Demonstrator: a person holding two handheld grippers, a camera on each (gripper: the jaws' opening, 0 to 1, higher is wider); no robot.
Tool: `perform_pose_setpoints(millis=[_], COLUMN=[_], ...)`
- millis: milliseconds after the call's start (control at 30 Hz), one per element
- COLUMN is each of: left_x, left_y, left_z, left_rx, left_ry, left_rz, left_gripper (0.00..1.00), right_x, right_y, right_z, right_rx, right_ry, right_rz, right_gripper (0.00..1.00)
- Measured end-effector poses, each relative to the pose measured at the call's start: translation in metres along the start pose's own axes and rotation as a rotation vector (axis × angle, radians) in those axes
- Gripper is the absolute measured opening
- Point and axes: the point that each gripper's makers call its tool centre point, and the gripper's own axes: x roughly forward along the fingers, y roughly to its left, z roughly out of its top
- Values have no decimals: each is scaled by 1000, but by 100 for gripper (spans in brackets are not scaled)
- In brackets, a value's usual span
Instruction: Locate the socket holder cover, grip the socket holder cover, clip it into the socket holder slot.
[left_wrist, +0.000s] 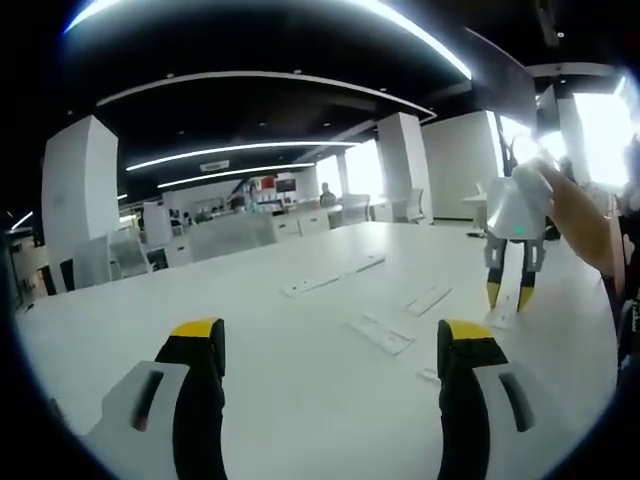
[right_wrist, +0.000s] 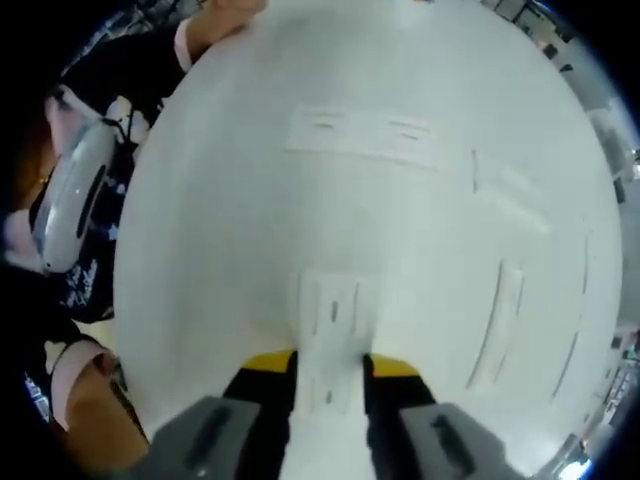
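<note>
The socket holder cover (right_wrist: 335, 320), a flat white strip with small slots, sits between the yellow-tipped jaws of my right gripper (right_wrist: 328, 365), which is shut on it just above the white table (right_wrist: 220, 250). In the left gripper view, that right gripper (left_wrist: 508, 293) points down at the table on the right, held by a hand, with the white cover (left_wrist: 504, 312) between its tips. A long white socket holder (right_wrist: 365, 132) lies farther out on the table. My left gripper (left_wrist: 333, 335) hovers low over the table, open, with nothing between its jaws.
Several other white strips lie about: two (left_wrist: 383, 333) (left_wrist: 428, 299) ahead of the left gripper, two farther back (left_wrist: 310, 285) (left_wrist: 365, 264), and others (right_wrist: 497, 320) (right_wrist: 510, 190) to the right of the right gripper. A person's sleeve and hand (right_wrist: 75, 385) are at the table edge. Office desks and chairs (left_wrist: 230, 235) stand beyond.
</note>
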Motion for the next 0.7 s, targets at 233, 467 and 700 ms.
perform_pose_setpoints(millis=[233, 467, 700], left_x=[4, 8, 10], left_y=[1, 1, 2], left_z=[-3, -7, -8], left_rx=[-3, -23, -27], left_ry=[8, 15, 9], left_rz=[3, 0, -2], left_gripper=[86, 86, 86], right_x=[0, 1, 1], right_y=[-1, -3, -3], right_z=[-1, -2, -3], right_rx=[-10, -3, -8], right_ry=[-27, -30, -14], right_rz=[2, 9, 9], right_gripper=[28, 28, 28])
